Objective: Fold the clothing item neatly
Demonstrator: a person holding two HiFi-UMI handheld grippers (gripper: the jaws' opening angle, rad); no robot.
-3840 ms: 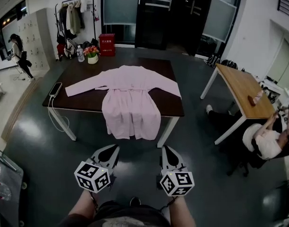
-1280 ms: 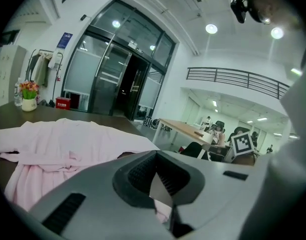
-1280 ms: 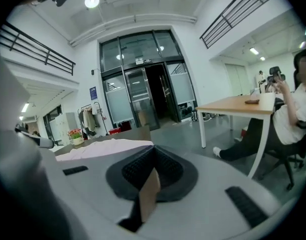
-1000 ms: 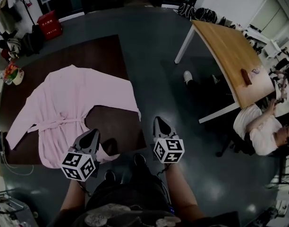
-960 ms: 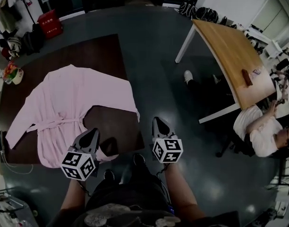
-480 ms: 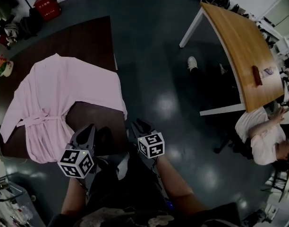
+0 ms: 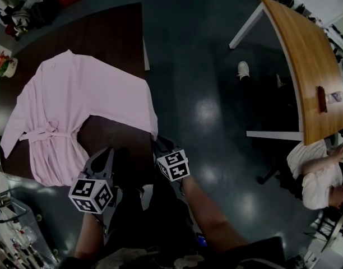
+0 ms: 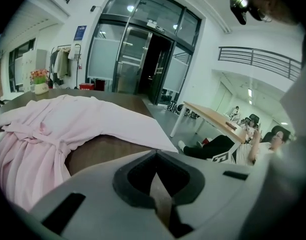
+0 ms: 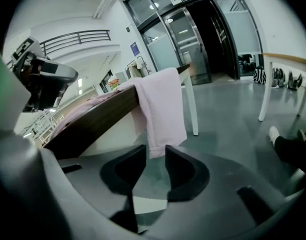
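A pink robe [image 7: 76, 102] lies spread on the dark table [image 7: 112, 35], its belt tied at the waist. One sleeve [image 7: 152, 125] hangs over the table's near right corner. My right gripper [image 7: 159, 145] is below that corner; its jaws have just been opening and now stand open. In the right gripper view the sleeve's cuff [image 9: 160, 116] dangles just beyond the gap of the right gripper [image 9: 153, 151], with no pad pressing on it. My left gripper [image 7: 106, 153] is shut and empty above the table's near edge. In the left gripper view the left gripper [image 8: 154, 154] faces the robe [image 8: 68, 124].
A light wooden table [image 7: 306, 66] stands to the right, with a seated person [image 7: 317, 172] beside it and a shoe [image 7: 242, 69] on the floor. A flower pot [image 7: 3, 66] sits at the dark table's far left. A white table leg [image 9: 190, 104] stands behind the hanging sleeve.
Both grippers have sunk toward the table's near edge. The right gripper has shifted left under the hanging sleeve and its jaws have parted. The left gripper stays shut.
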